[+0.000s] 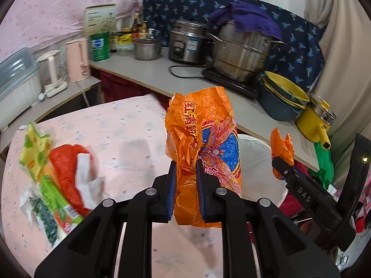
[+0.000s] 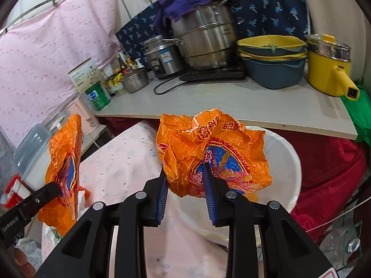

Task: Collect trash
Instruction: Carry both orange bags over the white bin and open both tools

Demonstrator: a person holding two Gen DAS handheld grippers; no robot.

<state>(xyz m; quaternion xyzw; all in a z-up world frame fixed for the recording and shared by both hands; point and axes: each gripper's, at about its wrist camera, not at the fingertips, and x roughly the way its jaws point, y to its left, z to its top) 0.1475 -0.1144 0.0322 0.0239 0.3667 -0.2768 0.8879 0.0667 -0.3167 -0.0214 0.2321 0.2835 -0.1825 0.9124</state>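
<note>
**Two orange bags held up over the pink worktop**

We are looking across the pink-clothed worktop (image 1: 120,139), whose near edge is being hidden by our own tongs in both views. Beyond it, the white bin (image 2: 289,162) is sitting mostly covered: only its rim and far wall are showing behind the bag in the right wrist view.

Our left tongs (image 1: 186,185) are clamping an orange plastic bag (image 1: 204,143), which is standing with its long axis upright, printed dragonfly side facing right. Its bottom is hanging below the blue pads.

Our right tongs (image 2: 185,185) are pinching a second orange bag (image 2: 213,155), crumpled into a wide bunch above the bin; we cannot tell its long axis, and only a scrap of it is showing in the left view.

At the left, the litter pile (image 1: 53,173) of red plastic, tissue and green wrappers is lying blurred and hard to sort out.
</note>
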